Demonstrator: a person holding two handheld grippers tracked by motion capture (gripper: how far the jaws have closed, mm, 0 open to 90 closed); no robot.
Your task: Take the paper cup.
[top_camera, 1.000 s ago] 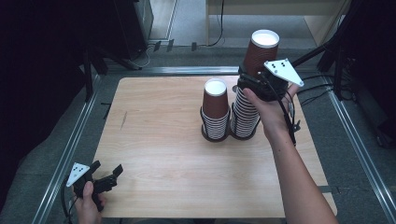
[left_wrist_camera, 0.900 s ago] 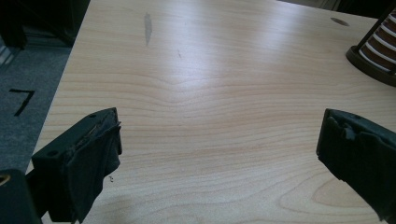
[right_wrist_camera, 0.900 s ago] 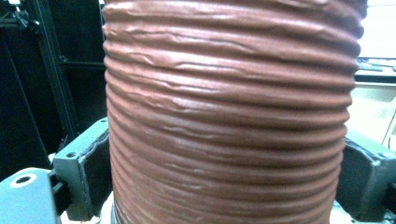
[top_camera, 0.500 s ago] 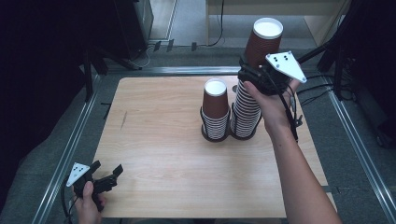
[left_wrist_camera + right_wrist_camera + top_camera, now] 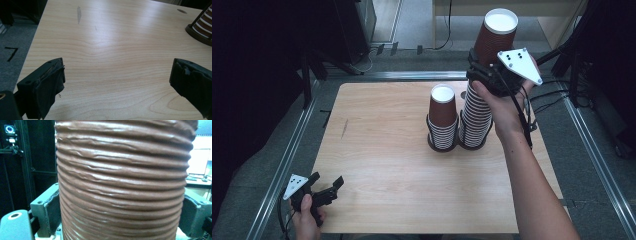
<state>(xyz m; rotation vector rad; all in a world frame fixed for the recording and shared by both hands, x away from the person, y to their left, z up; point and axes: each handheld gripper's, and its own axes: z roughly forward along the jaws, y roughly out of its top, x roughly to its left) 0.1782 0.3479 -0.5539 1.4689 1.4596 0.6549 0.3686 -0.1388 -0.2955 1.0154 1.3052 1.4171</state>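
Right claw (image 5: 484, 70) clenched on a brown ribbed paper cup (image 5: 494, 37), held just above the tall cup stack (image 5: 476, 117) — separation appears underway. Shorter cup stack (image 5: 442, 120) stands beside it. Left claw (image 5: 324, 190) released, idle at the counter (image 5: 377, 150) corner nearest the person, well apart from both stacks — placement remains outstanding.

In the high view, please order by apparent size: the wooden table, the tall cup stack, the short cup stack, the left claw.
1. Wooden table.
2. Tall cup stack, its top cup clamped in the right claw.
3. Short cup stack.
4. Left claw, open near the table's corner, looks smallest.
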